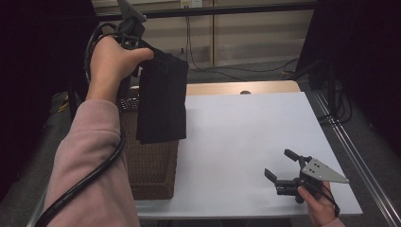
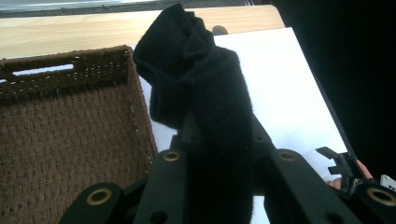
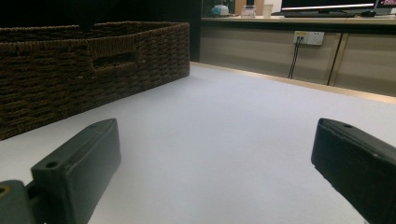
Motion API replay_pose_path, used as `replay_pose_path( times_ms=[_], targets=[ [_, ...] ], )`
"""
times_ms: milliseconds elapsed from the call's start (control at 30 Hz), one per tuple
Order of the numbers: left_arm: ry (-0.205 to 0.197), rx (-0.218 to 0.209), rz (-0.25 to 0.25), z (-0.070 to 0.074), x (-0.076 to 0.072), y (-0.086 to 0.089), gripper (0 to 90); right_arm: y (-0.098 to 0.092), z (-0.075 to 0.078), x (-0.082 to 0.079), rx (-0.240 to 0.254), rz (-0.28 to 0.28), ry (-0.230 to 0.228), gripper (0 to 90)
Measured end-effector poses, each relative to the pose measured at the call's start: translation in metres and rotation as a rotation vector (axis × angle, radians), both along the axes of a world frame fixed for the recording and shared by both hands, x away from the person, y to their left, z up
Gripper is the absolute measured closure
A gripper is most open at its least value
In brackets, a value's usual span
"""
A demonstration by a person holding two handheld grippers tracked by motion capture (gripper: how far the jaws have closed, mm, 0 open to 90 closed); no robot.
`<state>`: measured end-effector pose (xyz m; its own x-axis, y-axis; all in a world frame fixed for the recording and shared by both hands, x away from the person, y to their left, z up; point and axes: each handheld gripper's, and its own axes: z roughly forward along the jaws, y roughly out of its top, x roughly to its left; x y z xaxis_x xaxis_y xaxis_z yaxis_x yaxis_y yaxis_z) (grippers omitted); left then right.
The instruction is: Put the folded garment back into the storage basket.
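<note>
A black folded cloth hangs from my left gripper, held high over the right edge of a brown wicker basket. In the left gripper view the cloth runs between the jaws, which are shut on it, above the basket and the white table top. My right gripper rests low on the table near the front right corner, open, with nothing between its fingers; it faces the basket.
The white table top stretches between basket and right gripper, with a wooden strip along its far edge. A thick black cable trails from the left gripper along the pink sleeve. Dark curtains stand on both sides.
</note>
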<state>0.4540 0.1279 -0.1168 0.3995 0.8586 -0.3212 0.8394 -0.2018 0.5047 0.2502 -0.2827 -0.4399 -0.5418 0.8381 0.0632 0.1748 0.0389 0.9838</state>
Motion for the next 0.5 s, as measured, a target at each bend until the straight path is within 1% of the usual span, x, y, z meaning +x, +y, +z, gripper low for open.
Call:
replay_pose_path(
  times_ms=[33,100,133,167,200,267,300,333,400,433,467,500],
  targets=[
    [-0.002,-0.007,0.002,0.0,0.0,0.002,75.9,0.0,0.0,0.0,0.001,0.0,0.0,1.2],
    [0.0,-0.004,0.004,0.0,0.0,0.006,75.9,0.0,0.0,0.0,0.0,0.0,0.0,1.2],
    [0.002,-0.007,0.013,0.0,-0.001,0.007,75.9,0.0,0.0,0.0,0.0,-0.002,0.0,1.2],
    [-0.003,-0.002,0.01,0.0,-0.001,0.009,75.9,0.0,0.0,0.0,0.0,-0.001,0.0,1.2],
    [0.003,-0.008,0.019,0.0,-0.001,0.01,75.9,0.0,0.0,0.0,0.001,-0.002,0.0,1.2],
    [-0.001,0.003,0.019,0.0,-0.002,0.014,75.9,0.0,0.0,0.0,0.006,-0.003,0.009,1.2],
    [0.0,-0.004,0.021,0.0,-0.002,0.015,75.9,0.0,0.0,0.0,-0.002,-0.001,-0.002,1.2],
    [-0.002,-0.005,0.025,0.0,-0.002,0.016,75.9,0.0,0.0,0.0,0.0,0.0,0.0,1.2],
    [-0.007,0.001,0.013,0.001,-0.002,0.02,75.9,0.0,0.0,0.0,0.001,-0.001,0.0,1.2],
    [-0.002,0.005,0.027,0.001,-0.003,0.02,75.9,0.0,0.0,0.0,-0.002,-0.003,-0.003,1.2],
    [-0.002,-0.007,0.031,0.001,-0.004,0.021,75.9,0.0,0.0,0.0,0.002,-0.003,0.0,1.2],
    [-0.006,0.002,0.025,0.001,-0.003,0.023,75.9,0.0,0.0,0.0,0.002,-0.003,0.0,1.2]
  ],
)
